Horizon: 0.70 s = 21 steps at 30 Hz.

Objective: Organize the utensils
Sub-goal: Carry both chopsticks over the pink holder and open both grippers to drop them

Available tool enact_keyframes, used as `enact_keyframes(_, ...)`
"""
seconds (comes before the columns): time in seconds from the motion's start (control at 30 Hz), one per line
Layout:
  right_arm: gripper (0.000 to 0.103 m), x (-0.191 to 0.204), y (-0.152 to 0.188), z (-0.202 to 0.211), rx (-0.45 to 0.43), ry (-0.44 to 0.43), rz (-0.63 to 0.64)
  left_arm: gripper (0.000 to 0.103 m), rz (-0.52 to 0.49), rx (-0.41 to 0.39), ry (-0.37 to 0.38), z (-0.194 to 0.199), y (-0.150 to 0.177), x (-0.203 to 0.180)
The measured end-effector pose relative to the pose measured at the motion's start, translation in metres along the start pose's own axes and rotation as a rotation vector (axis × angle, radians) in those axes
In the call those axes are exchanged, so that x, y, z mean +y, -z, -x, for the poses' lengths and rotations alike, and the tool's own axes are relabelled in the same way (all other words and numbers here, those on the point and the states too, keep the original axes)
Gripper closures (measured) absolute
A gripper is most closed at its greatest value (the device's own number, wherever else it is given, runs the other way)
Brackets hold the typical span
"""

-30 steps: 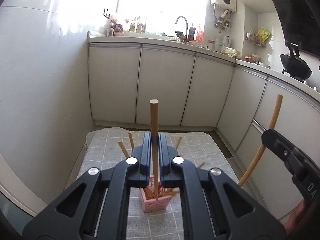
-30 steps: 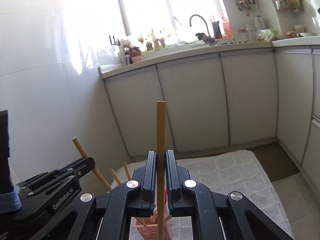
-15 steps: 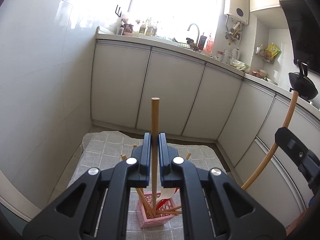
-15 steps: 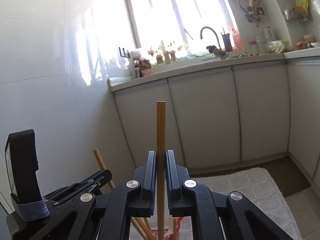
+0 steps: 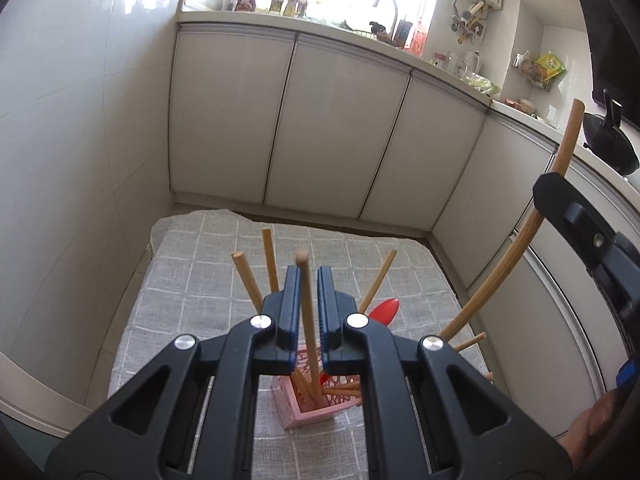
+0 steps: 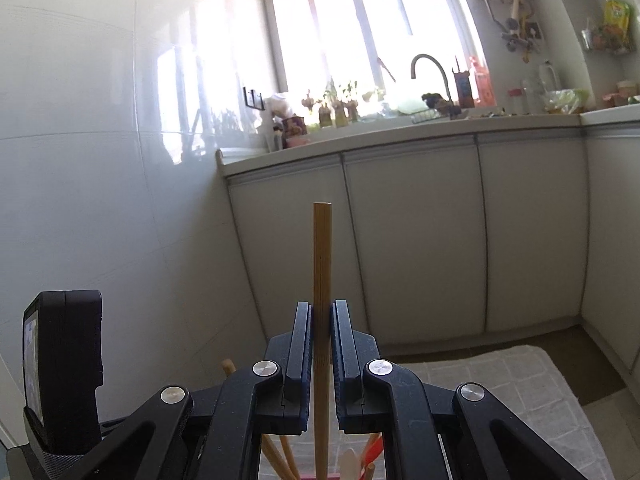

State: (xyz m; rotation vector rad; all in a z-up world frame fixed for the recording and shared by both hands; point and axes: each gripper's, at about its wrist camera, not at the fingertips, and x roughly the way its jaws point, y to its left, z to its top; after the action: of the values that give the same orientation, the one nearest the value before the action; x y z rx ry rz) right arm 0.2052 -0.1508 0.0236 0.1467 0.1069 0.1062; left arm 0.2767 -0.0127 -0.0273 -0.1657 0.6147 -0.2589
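Where the grey checked cloth (image 5: 192, 280) covers the table, a pink lattice holder (image 5: 304, 412) stands below the left gripper (image 5: 309, 280), bristling with splayed wooden chopsticks (image 5: 246, 276) and a red spoon (image 5: 382, 307); between that gripper's fingers stands a round wooden chopstick (image 5: 309, 320), lower end inside the holder, jaws having just eased apart around it. Right gripper (image 6: 321, 316): pinched tight on an upright pale bamboo chopstick (image 6: 322, 256), its foot above the holder's rim.

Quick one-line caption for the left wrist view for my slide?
Left gripper, jaws just easing apart, lowers a wooden chopstick into the pink utensil holder on the checked cloth.
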Motion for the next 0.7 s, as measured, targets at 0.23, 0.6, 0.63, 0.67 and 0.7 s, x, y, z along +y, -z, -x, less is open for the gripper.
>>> enact_keyframes(0.23, 0.095, 0.006, 0.019, -0.027, 0.027, 0.044, 0.066, 0.063, 0.000, 0.012, -0.018, 0.008, 0.009, 0.009)
enact_keyframes(0.6, 0.095, 0.014, 0.040, -0.055, 0.052, 0.067, 0.108, 0.045, -0.015, 0.058, -0.079, 0.009, 0.026, 0.027)
enact_keyframes(0.63, 0.095, 0.013, 0.043, -0.056, 0.059, 0.064, 0.103, 0.044, -0.014, 0.067, -0.081, 0.007, 0.028, 0.029)
enact_keyframes(0.67, 0.095, 0.012, 0.044, -0.056, 0.067, 0.056, 0.094, 0.044, -0.014, 0.075, -0.083, 0.005, 0.029, 0.030)
enact_keyframes(0.7, 0.092, 0.011, 0.045, -0.057, 0.078, 0.051, 0.088, 0.043, -0.015, 0.084, -0.088, 0.003, 0.029, 0.031)
